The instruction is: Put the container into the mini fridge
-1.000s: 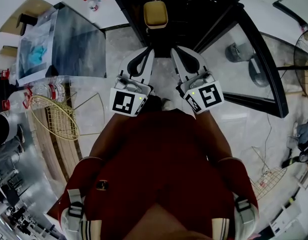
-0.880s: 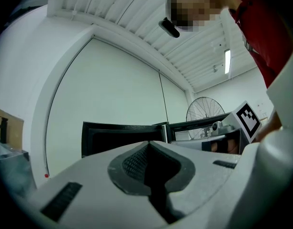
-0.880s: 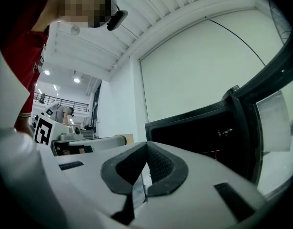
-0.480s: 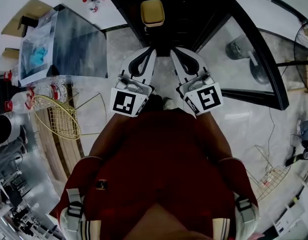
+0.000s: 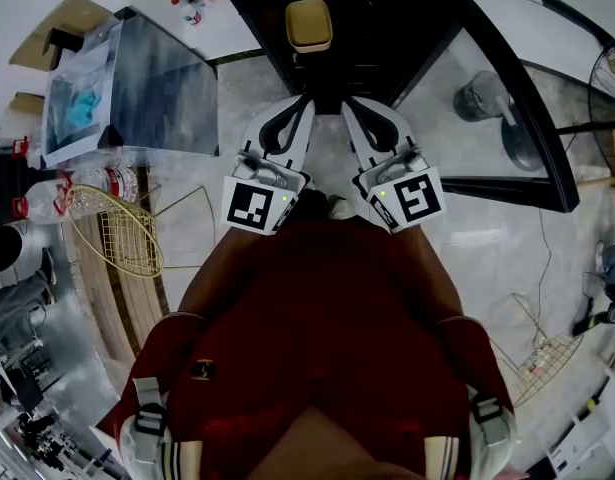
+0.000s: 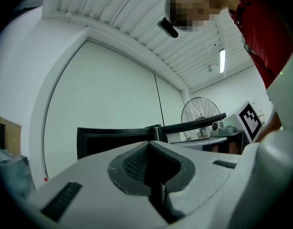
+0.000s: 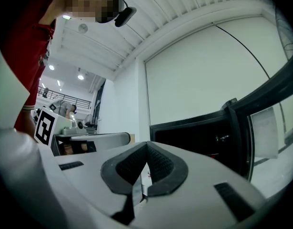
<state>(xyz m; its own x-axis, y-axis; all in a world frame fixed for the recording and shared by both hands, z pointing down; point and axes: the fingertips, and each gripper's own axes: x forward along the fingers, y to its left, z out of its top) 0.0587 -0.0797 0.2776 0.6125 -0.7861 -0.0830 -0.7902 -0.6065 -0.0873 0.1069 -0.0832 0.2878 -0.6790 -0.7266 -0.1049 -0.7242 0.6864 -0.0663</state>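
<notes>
A yellow container (image 5: 309,25) sits inside the black mini fridge (image 5: 387,8), whose glass door (image 5: 507,118) stands swung open to the right. My left gripper (image 5: 304,100) and right gripper (image 5: 348,104) hover side by side just in front of the fridge opening and point at it. Both are shut with nothing between their pads, and both are apart from the container. The left gripper view shows the shut left gripper (image 6: 147,145) before the dark fridge (image 6: 108,140). In the right gripper view the shut right gripper (image 7: 146,145) faces the fridge's open cavity (image 7: 194,132).
A grey glass-fronted cabinet (image 5: 137,83) lies to the left, with water bottles (image 5: 97,180) and a yellow wire rack (image 5: 117,233) beside it. A standing fan's base (image 5: 477,98) shows behind the glass door, and another wire rack (image 5: 547,353) lies at the right on the marble floor.
Little differs. Both grippers stay shut and side by side before the fridge, and the container stays inside it. The head view has shifted slightly.
</notes>
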